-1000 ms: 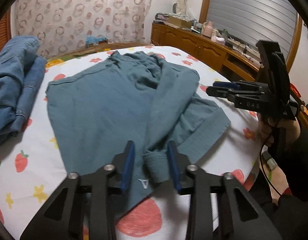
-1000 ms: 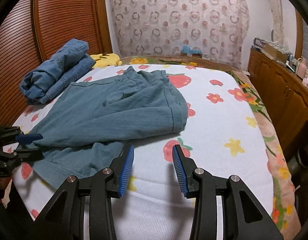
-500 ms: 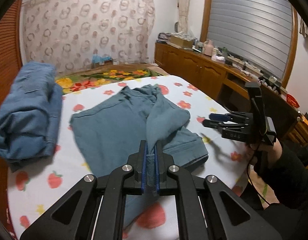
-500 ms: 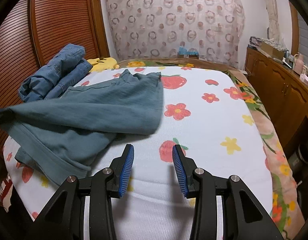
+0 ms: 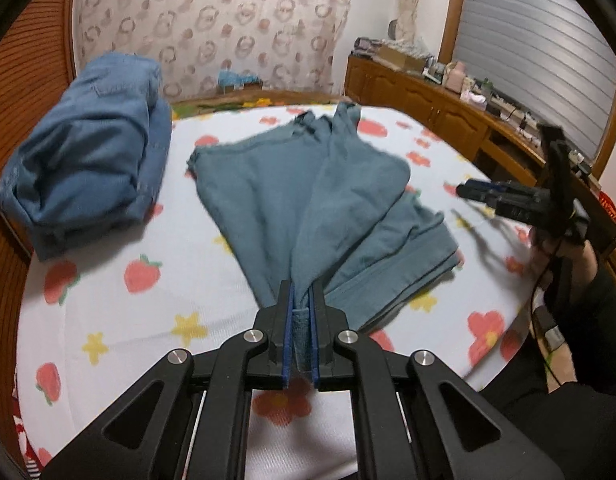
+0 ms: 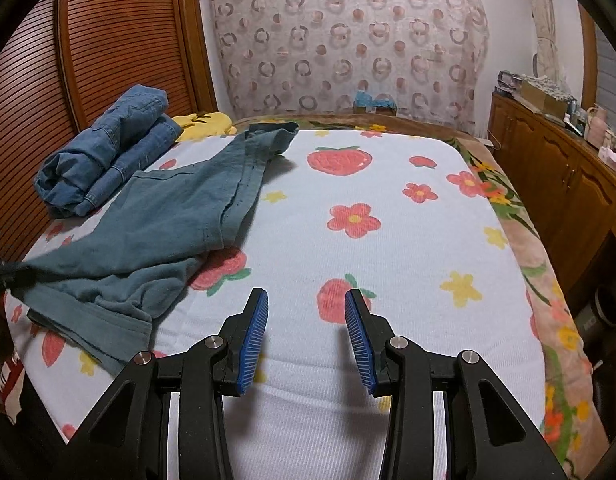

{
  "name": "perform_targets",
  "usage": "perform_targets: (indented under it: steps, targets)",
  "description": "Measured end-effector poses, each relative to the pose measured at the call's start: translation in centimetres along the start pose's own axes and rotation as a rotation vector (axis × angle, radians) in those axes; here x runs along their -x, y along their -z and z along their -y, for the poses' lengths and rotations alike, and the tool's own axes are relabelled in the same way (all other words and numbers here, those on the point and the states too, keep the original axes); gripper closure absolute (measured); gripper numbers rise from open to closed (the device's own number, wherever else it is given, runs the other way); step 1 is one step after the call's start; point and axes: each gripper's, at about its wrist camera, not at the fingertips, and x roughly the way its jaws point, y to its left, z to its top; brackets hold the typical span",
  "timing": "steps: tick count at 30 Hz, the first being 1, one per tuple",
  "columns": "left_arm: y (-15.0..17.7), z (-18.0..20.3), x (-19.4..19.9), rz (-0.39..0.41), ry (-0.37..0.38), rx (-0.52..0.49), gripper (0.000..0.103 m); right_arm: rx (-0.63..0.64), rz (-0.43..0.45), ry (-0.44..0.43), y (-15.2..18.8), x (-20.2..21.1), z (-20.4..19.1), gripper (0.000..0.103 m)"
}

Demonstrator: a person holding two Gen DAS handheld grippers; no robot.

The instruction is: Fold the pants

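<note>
The teal pants (image 5: 268, 192) lie spread on the bed, one leg folded over and drawn into a taut ridge toward me. My left gripper (image 5: 302, 292) is shut on the end of that leg, the cloth pinched between its blue pads. In the right wrist view the pants (image 6: 168, 220) stretch to the left edge, where the left gripper (image 6: 0, 274) shows as a dark blur. My right gripper (image 6: 306, 296) hangs open above the bare sheet, apart from the pants, with nothing between its fingers. The left wrist view shows the right gripper (image 5: 467, 191) to the right of the pants.
Folded blue jeans (image 5: 88, 152) sit at the bed's far left, beside a slatted wooden door (image 6: 88, 40). A yellow item (image 6: 206, 122) lies behind them. A wooden sideboard (image 5: 427, 92) with clutter runs along the right. The sheet (image 6: 407, 240) carries strawberries and flowers.
The left gripper shut on the pant leg's end and pulled it back, lifting and stretching it; the pants slid left in the right wrist view. The right gripper stayed put.
</note>
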Motion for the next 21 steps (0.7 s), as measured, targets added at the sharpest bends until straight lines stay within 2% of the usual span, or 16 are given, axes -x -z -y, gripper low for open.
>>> perform_targets:
  steps: [3, 6, 8, 10, 12, 15, 21]
  targets:
    - [0.2, -0.1, -0.3, -0.008, -0.001, 0.009, 0.095, 0.0, 0.0, 0.0, 0.0, 0.0, 0.0, 0.061]
    - [0.1, -0.2, -0.1, -0.001, -0.004, 0.01, 0.09, 0.0, 0.0, 0.0, 0.0, 0.0, 0.1, 0.061]
    - [-0.1, -0.2, 0.1, 0.006, -0.017, -0.002, 0.079, 0.0, 0.001, -0.001, 0.0, 0.0, 0.1, 0.061]
    - [-0.3, -0.3, 0.4, 0.018, -0.033, -0.009, 0.056, 0.0, 0.0, 0.0, 0.0, 0.0, 0.1, 0.061]
    - [-0.5, -0.5, 0.7, 0.029, -0.03, -0.009, 0.052, 0.001, -0.001, -0.001, 0.0, 0.0, 0.1, 0.061]
    - [-1.0, -0.7, 0.8, 0.043, -0.037, -0.01, 0.04, 0.001, -0.006, -0.003, 0.0, -0.1, 0.1, 0.061]
    - [-2.3, -0.7, 0.3, 0.055, -0.033, -0.025, 0.038, 0.0, -0.003, -0.007, 0.0, -0.1, 0.2, 0.061]
